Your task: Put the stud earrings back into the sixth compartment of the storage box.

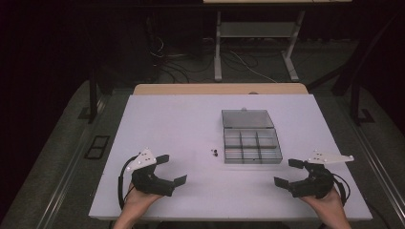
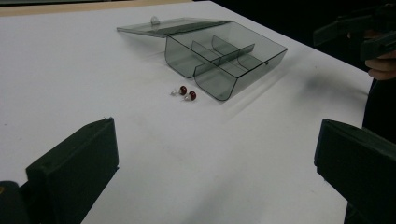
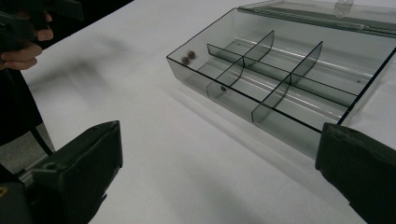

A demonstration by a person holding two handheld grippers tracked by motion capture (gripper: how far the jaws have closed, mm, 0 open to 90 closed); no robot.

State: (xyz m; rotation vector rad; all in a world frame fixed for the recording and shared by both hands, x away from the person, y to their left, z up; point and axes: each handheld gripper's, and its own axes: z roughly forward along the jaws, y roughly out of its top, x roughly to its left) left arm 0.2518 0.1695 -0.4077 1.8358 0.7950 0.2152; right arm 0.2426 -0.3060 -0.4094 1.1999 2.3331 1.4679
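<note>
At the near edge of the white tabletop [image 1: 172, 124] both hands come in cut off at the wrist by the bottom of the high view. The left tool [image 1: 173, 169] sits near the left corner, its jaws spread wide with nothing between them; in the left gripper view each jaw shows just its blunt black end, the rest lost below the frame. The right tool [image 1: 288, 172] mirrors it near the right corner, released as well, jaws apart over bare tabletop, and its cable is half hidden behind the hand.

Farther in, about midway between the two tools, lie two small dark red stud earrings [image 2: 186, 93], side by side and just left of the box's near left corner. From above they are only tiny dark specks [image 1: 214, 152]; their pale posts can just be made out in the left gripper view, but whether the two touch I cannot tell. In the right gripper view they appear as blurred brown dots seen through the smoky plastic.

Beyond them stands the clear grey compartment box [image 1: 277, 157], open, its dividers marking six cells that look empty. Its lid [image 1: 247, 118] lies flat on the far side. Past the far edge of the tabletop the room is dark, with cables and table legs hard to separate.
</note>
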